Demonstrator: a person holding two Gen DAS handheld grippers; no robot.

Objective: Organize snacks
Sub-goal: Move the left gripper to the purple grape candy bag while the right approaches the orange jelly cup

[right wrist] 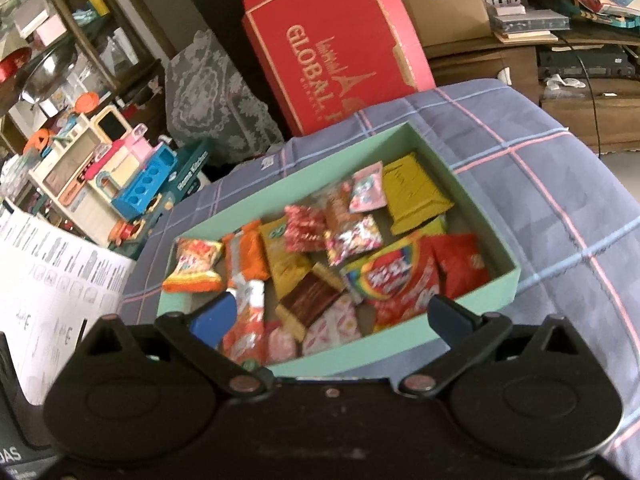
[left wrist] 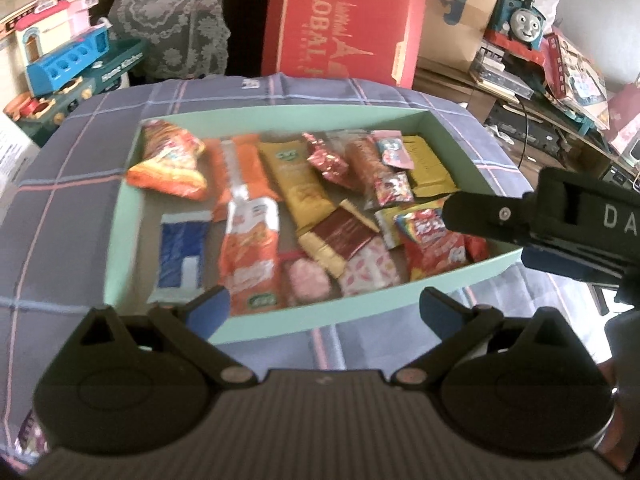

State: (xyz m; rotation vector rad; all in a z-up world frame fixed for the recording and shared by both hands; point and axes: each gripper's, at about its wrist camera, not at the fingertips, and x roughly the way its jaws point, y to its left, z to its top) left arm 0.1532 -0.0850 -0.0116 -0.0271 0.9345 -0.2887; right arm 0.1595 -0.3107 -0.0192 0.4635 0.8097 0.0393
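Dim, flat indoor light, soft motion blur throughout, strong fisheye bending and dark vignetting at the corners.

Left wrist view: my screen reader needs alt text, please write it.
An open left gripper hovers before a mint-green box filled with snack packets, on a plaid cloth. The right gripper reaches in from the right; a red box stands behind.

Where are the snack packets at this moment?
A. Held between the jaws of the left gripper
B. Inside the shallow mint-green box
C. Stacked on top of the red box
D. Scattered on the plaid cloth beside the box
B: the snack packets all lie inside the shallow mint-green box that rests on the plaid cloth, and both the left gripper and the right gripper have open, empty jaws.
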